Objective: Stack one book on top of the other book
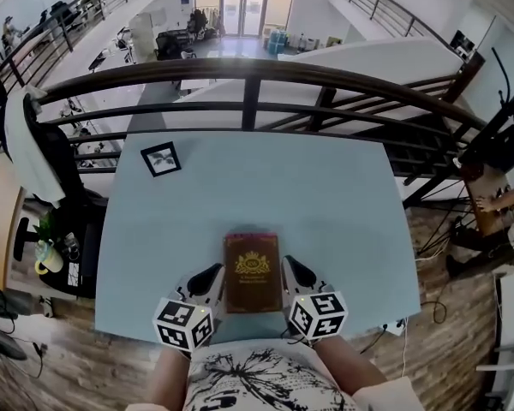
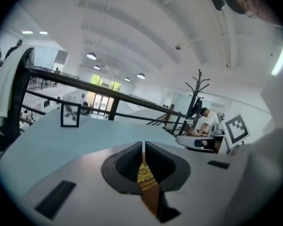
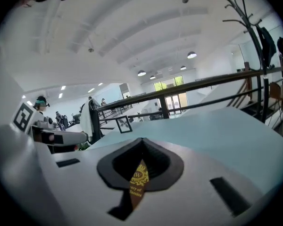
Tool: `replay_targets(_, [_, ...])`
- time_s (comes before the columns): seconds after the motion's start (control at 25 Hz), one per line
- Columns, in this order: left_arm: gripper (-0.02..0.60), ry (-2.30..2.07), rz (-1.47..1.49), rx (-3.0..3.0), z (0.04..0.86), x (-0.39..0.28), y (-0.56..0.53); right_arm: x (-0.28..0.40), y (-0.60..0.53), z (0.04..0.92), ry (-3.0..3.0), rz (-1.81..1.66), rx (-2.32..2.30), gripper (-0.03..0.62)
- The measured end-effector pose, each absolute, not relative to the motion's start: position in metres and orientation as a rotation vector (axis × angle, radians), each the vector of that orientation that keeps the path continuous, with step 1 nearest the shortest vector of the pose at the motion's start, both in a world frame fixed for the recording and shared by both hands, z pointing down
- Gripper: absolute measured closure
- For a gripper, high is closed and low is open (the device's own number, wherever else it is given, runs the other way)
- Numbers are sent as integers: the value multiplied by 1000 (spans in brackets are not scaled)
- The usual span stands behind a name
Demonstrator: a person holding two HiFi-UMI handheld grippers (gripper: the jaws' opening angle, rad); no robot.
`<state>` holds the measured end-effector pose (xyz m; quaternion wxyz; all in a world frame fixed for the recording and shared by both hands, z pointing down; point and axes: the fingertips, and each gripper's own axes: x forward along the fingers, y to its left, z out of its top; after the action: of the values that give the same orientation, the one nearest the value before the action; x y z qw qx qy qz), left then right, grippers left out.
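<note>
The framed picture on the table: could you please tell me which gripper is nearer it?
Left. The left gripper is toward the near edge of the table, down-right of the framed picture; the right gripper is farther right, across the brown book.

We see a brown book [image 1: 253, 274] lying flat on the pale blue worktop [image 1: 325, 195], close to its near edge and about midway along it. It is closed, front cover up, with its long sides running away from us. The cover is dark brown with a thin lighter border, a gold crest in its upper half and small gold lettering beneath. A thin reddish strip [image 1: 252, 234] shows just past its far edge. It looks like a second book lying underneath, squarely aligned, though we cannot tell for sure. In the left gripper view only a narrow sliver of the brown cover [image 2: 147, 185] shows, and likewise in the right gripper view [image 3: 138, 182], each with part of the gold crest.
</note>
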<state>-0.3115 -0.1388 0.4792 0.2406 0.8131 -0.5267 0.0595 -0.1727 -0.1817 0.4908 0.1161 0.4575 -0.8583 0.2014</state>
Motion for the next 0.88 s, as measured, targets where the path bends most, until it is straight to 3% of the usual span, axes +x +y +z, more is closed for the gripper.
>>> replay_targets(0.36, [557,-1687,6,2509,371,-337,-129,-196,-175,397,-2766,66,1351,600])
replay_targets(0.88, [557,-1791,-24,2493,356,-364,-126,-209,-160,385,-2810,15,1315,603])
